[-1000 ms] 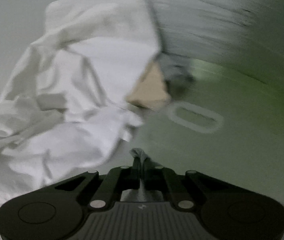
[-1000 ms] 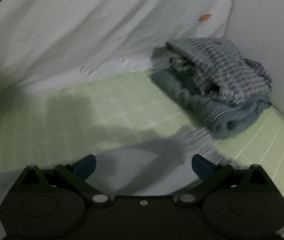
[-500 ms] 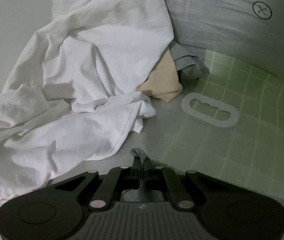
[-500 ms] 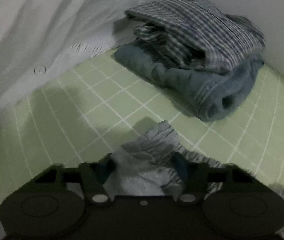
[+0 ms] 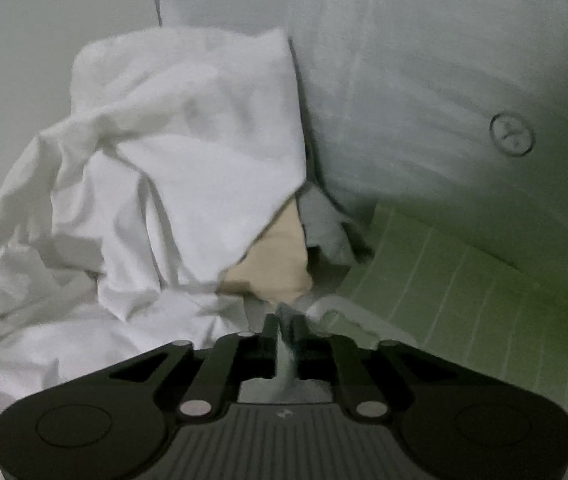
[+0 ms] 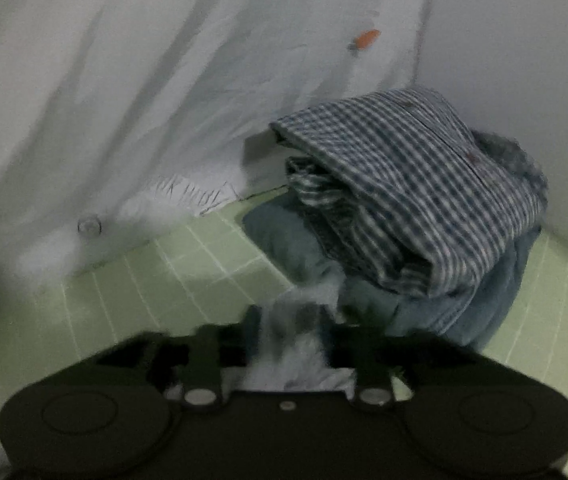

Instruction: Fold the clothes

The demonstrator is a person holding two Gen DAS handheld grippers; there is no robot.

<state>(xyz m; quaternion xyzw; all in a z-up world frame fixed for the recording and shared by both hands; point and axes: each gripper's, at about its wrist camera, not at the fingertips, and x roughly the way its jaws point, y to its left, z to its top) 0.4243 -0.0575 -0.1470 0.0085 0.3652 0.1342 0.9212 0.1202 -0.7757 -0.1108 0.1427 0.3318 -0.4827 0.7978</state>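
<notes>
My left gripper (image 5: 284,324) has a thin strip of pale grey cloth (image 5: 284,364) pinched between its fingers, and its jaws are opening. Ahead of it lies a crumpled white garment pile (image 5: 188,152), with a beige piece (image 5: 276,264) and a grey piece (image 5: 324,224) poking out beneath. My right gripper (image 6: 290,316) holds a bunched pale striped cloth (image 6: 292,356) that fills the gap between its fingers; these jaws are opening too. Just beyond it is a folded stack, a checked shirt (image 6: 404,184) on top of blue denim (image 6: 464,312).
A green grid mat (image 5: 464,300) covers the work surface, also seen in the right wrist view as the mat (image 6: 188,272). A white sheet (image 6: 164,80) hangs behind as a backdrop. A white plastic ring (image 5: 340,312) lies blurred by the left fingertips.
The left gripper moved closer to the white pile, and the plastic ring now sits at its fingertips. The right gripper went from wide and empty to gripping bunched cloth, nearing the folded stack.
</notes>
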